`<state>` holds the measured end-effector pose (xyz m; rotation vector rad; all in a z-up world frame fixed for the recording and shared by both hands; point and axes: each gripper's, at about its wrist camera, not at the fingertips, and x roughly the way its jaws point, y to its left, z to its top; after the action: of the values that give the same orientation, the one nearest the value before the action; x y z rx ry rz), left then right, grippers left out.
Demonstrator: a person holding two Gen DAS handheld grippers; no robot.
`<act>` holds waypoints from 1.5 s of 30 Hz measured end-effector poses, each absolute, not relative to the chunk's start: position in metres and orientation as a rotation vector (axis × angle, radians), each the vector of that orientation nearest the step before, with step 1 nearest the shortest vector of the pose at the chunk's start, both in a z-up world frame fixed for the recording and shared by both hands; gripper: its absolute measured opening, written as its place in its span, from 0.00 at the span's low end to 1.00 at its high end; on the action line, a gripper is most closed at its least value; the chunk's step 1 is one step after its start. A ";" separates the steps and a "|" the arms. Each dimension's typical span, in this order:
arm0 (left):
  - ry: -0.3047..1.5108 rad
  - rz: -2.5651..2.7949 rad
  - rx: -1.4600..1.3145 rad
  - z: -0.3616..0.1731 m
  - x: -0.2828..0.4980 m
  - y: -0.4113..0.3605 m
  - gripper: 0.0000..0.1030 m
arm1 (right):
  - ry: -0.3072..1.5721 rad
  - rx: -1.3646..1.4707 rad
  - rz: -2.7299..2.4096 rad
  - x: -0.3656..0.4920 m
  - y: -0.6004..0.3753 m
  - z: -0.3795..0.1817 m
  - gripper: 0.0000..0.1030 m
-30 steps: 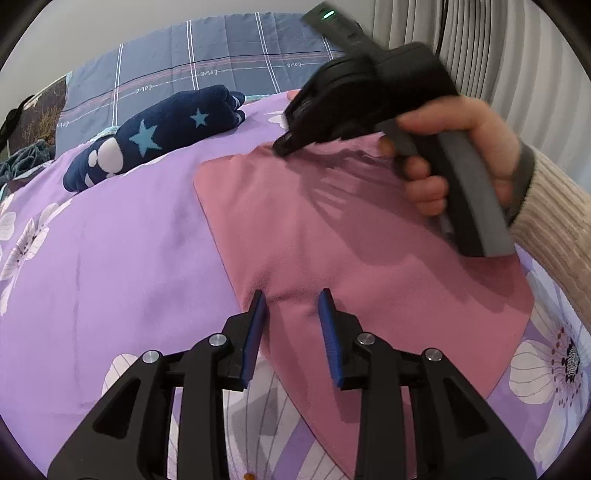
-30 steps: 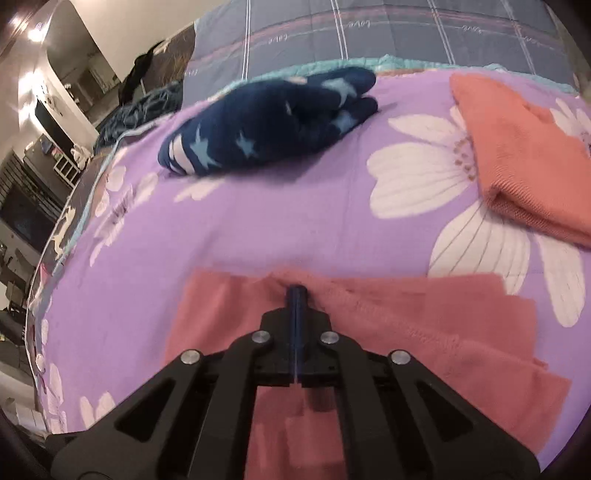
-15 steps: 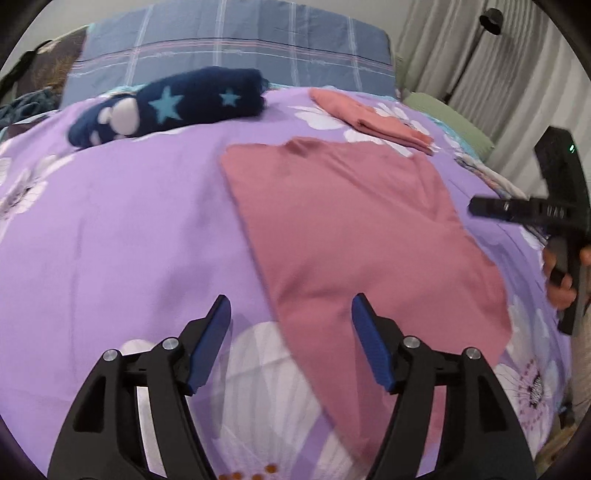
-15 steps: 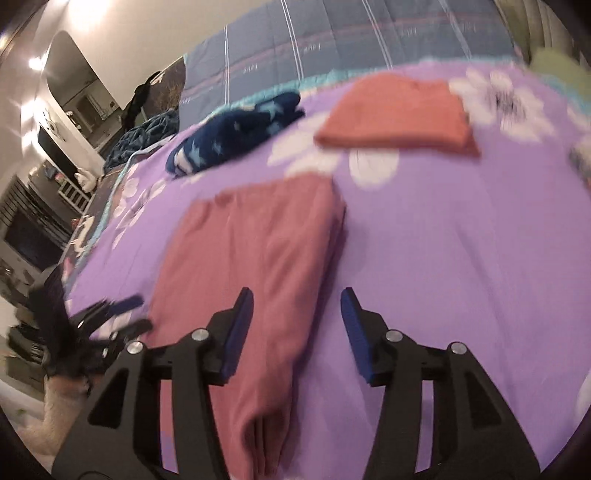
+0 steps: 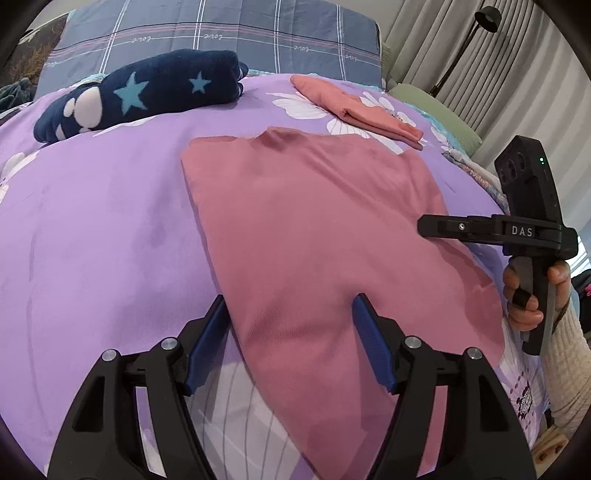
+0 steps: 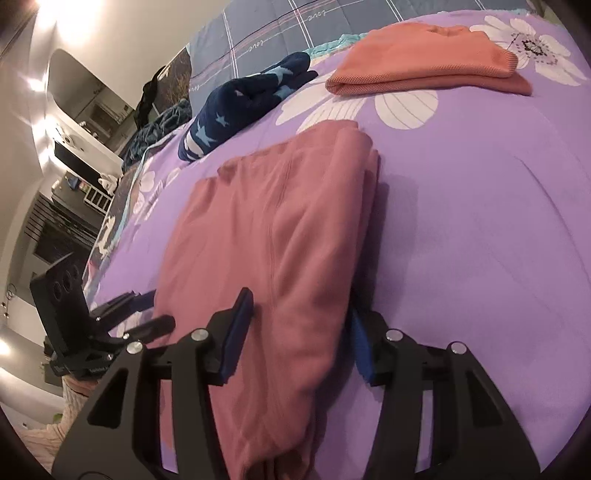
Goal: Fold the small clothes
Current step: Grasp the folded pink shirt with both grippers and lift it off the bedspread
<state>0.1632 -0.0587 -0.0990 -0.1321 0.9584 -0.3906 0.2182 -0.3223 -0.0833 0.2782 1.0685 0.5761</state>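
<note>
Soft, light, limp pink garment at frame centre, best pinched at its thick folded near edge; left gripper and right gripper both just opened, gripping nothing.

Pink garment's near end cut off

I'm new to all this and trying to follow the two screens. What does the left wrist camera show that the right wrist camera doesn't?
Only the left wrist view: the grey curtains, a black floor lamp, and the person's hand holding the right gripper.

Only the right wrist view: the room beyond the bed, with a lit shelf, and the pink garment's stacked folded edge.

Both: the pink garment, the orange folded garment, the navy star-print garment, the purple floral bedspread, and the left gripper.
</note>
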 end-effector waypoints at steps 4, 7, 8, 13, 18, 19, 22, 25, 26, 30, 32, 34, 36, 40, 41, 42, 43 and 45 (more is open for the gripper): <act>0.961 -0.403 -0.135 -0.100 0.175 -0.060 0.68 | 1.062 0.289 0.587 0.226 -0.321 -0.085 0.48; 0.963 -0.413 -0.147 -0.102 0.183 -0.061 0.69 | 1.057 0.287 0.593 0.229 -0.320 -0.085 0.48; 0.963 -0.414 -0.146 -0.103 0.187 -0.062 0.72 | 1.052 0.287 0.594 0.229 -0.319 -0.085 0.48; 0.956 -0.431 -0.125 -0.105 0.198 -0.069 0.76 | 1.033 0.284 0.593 0.230 -0.318 -0.086 0.49; 0.954 -0.434 -0.136 -0.103 0.206 -0.066 0.67 | 1.040 0.280 0.578 0.227 -0.317 -0.085 0.44; 0.955 -0.429 -0.129 -0.102 0.203 -0.066 0.62 | 1.049 0.279 0.574 0.224 -0.319 -0.084 0.44; 0.945 -0.440 -0.069 -0.099 0.191 -0.067 0.60 | 1.055 0.227 0.595 0.204 -0.322 -0.079 0.44; 0.958 -0.443 -0.106 -0.103 0.203 -0.068 0.59 | 1.061 0.212 0.598 0.206 -0.319 -0.083 0.44; 0.954 -0.444 -0.111 -0.103 0.207 -0.069 0.54 | 1.065 0.234 0.587 0.211 -0.317 -0.085 0.44; 0.904 -0.400 -0.031 -0.089 0.202 -0.082 0.24 | 1.038 0.201 0.525 0.224 -0.301 -0.085 0.27; 0.835 -0.407 0.059 -0.070 0.184 -0.093 0.21 | 0.995 0.178 0.513 0.213 -0.296 -0.074 0.20; 0.797 -0.414 0.082 -0.055 0.175 -0.097 0.21 | 0.926 0.135 0.513 0.198 -0.294 -0.059 0.19; 0.752 -0.423 0.091 -0.033 0.167 -0.102 0.21 | 0.855 0.115 0.507 0.181 -0.294 -0.038 0.19; 0.652 -0.442 0.126 0.012 0.157 -0.116 0.21 | 0.707 0.107 0.491 0.154 -0.304 0.010 0.19; 0.620 -0.443 0.139 0.024 0.157 -0.121 0.21 | 0.660 0.096 0.478 0.148 -0.308 0.027 0.19; 0.597 -0.446 0.146 0.034 0.158 -0.126 0.21 | 0.631 0.091 0.470 0.146 -0.310 0.038 0.19; 0.575 -0.453 0.150 0.044 0.160 -0.130 0.21 | 0.605 0.088 0.461 0.143 -0.314 0.049 0.19; 0.534 -0.465 0.169 0.060 0.164 -0.141 0.21 | 0.544 0.080 0.435 0.137 -0.322 0.073 0.19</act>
<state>0.1636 -0.1411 0.0604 0.1685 0.5336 -0.4647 0.1365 -0.3218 0.0733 0.0801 0.5445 0.4351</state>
